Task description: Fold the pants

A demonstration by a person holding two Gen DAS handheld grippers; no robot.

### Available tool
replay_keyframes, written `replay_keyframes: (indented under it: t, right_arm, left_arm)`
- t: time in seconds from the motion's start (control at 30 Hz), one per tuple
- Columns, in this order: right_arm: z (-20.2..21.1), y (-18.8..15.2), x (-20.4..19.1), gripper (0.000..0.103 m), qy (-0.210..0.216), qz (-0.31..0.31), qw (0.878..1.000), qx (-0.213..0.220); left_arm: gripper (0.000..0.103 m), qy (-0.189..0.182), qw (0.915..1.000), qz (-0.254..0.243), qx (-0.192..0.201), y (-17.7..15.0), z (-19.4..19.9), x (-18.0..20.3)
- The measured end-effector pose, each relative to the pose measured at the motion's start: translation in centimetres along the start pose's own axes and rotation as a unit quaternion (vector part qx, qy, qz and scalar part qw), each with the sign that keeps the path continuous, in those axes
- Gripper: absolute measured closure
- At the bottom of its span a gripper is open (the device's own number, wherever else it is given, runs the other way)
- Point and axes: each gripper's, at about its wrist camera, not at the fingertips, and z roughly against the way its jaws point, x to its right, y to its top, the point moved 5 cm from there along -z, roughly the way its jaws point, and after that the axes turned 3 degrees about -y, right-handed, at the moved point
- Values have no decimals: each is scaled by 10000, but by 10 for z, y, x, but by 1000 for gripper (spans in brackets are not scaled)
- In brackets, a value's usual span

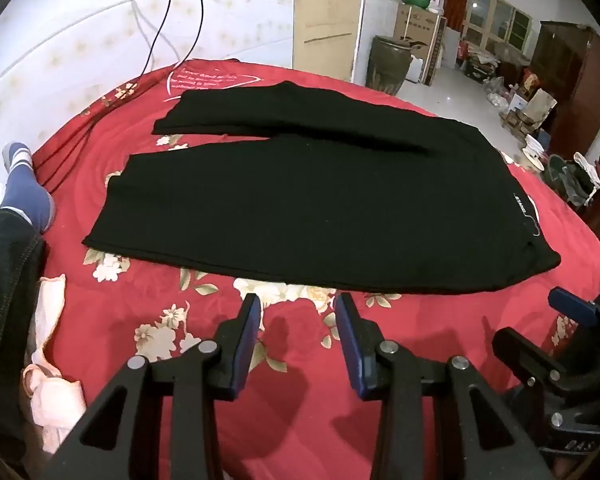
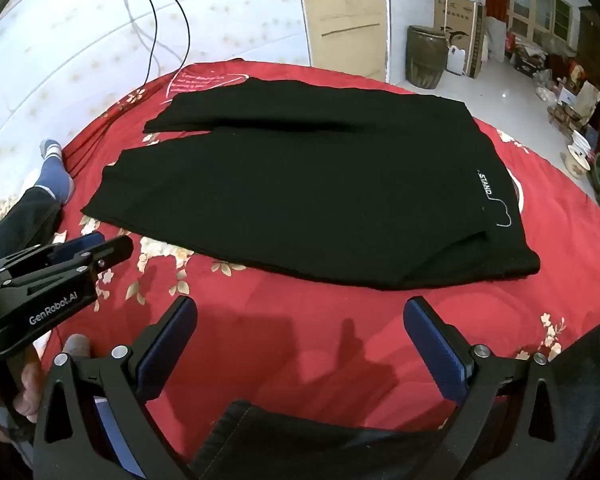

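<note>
Both wrist cameras look forward from the bed's near edge, close above the red bedspread [image 1: 300, 380], sharing the black pants [image 2: 300, 184].

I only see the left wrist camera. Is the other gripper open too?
Observer: Yes, the right gripper is wide open over the bedcover, short of the pants.
Operator: Is there writing on my gripper?
Observer: The left gripper says GenRobot.AI on its side.
Operator: Who holds it?
Observer: A bare hand grips its handle.
</note>
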Motion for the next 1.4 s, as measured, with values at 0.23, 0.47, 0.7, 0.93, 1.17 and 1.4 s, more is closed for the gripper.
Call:
replay_keyframes:
  t: [0.23,0.47,0.7,0.93,1.17,1.4]
  right_arm:
    - [1,0,-1,0,-10,-2,10000,-8]
    - [-1,-3,-4,0,-23,-32,10000,-31]
    - [-3,0,1,0,-15,-52,10000,-76]
    - [-4,-1,1,0,-42,-62,9999,-94]
    - [-4,-3,2,0,-37,-76,9999,-78]
    - [-5,-3,3,0,-32,-98,9999,-62]
  left_arm:
    - [62,14,9999,-154,-1,-2,-2,4]
    - [62,-2,9999,-161,11,-4,-4,1]
    - [62,-18,9996,-273,61,-3,-5,4]
    - [62,-8,9995,-269,141,-2,-4,3]
    - [62,-76,9997,-179,166,0,-3,3]
    - [62,-63,9996,-208,181,0,-3,5]
